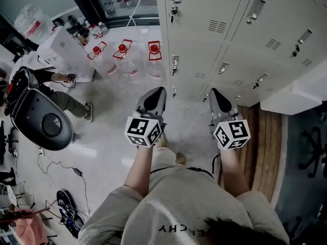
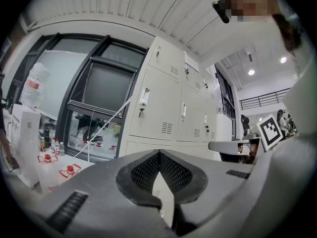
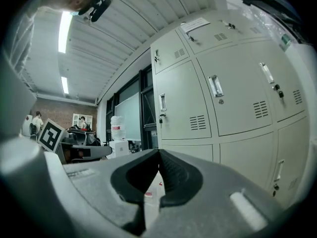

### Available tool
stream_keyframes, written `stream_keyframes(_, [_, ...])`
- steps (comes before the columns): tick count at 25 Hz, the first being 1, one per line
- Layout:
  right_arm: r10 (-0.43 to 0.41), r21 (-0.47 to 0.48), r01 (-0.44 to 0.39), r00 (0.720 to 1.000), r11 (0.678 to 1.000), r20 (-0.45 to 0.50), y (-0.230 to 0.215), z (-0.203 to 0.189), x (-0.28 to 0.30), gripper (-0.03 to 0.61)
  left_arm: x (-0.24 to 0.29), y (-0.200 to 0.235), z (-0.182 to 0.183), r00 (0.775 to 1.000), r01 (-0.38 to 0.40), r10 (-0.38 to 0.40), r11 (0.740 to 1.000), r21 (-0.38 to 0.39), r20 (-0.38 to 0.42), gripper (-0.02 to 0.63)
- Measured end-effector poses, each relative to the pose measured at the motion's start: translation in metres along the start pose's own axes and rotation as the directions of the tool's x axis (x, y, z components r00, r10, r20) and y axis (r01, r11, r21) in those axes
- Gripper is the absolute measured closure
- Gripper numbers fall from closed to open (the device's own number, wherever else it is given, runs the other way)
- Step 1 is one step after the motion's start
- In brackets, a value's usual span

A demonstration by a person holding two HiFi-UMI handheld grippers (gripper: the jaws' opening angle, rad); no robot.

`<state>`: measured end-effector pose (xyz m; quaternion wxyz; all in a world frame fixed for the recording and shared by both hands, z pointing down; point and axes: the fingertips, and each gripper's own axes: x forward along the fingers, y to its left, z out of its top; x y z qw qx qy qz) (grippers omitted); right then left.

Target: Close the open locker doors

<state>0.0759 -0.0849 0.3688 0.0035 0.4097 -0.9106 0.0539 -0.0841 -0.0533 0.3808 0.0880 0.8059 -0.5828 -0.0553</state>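
The left tongs (image 1: 155,97) and right tongs (image 1: 218,98) were both pinched together, empty, held short of the lockers (image 1: 204,34) ahead. Every door I could see looked shut already, so a blind shove might've just snagged a handle (image 1: 175,64).

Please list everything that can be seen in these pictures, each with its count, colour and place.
lockers: one bank, pale grey, straight ahead
water bottles: three, clear with red caps, on the floor left of the lockers
box: one, white, left of the bottles
rounded device: one, black, far left on the floor
wooden strip: one, brown, at the lockers' foot, right
left gripper: one, grey, shut, empty
right gripper: one, grey, shut, empty
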Motion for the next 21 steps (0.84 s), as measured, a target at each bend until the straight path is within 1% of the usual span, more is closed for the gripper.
stream_keyframes(10, [0.018, 0.011, -0.018, 1.0, 1.0, 0.008, 0.014, -0.002, -0.028, 0.58, -0.026, -0.019, 0.002, 1.0, -0.006, 0.005, 1.0, 0.027, 0.006, 0.617])
stream_keyframes(21, [0.023, 0.017, -0.023, 1.0, 1.0, 0.018, 0.019, 0.005, -0.038, 0.58, -0.031, -0.03, 0.014, 1.0, 0.003, -0.004, 0.999, 0.041, 0.02, 0.617])
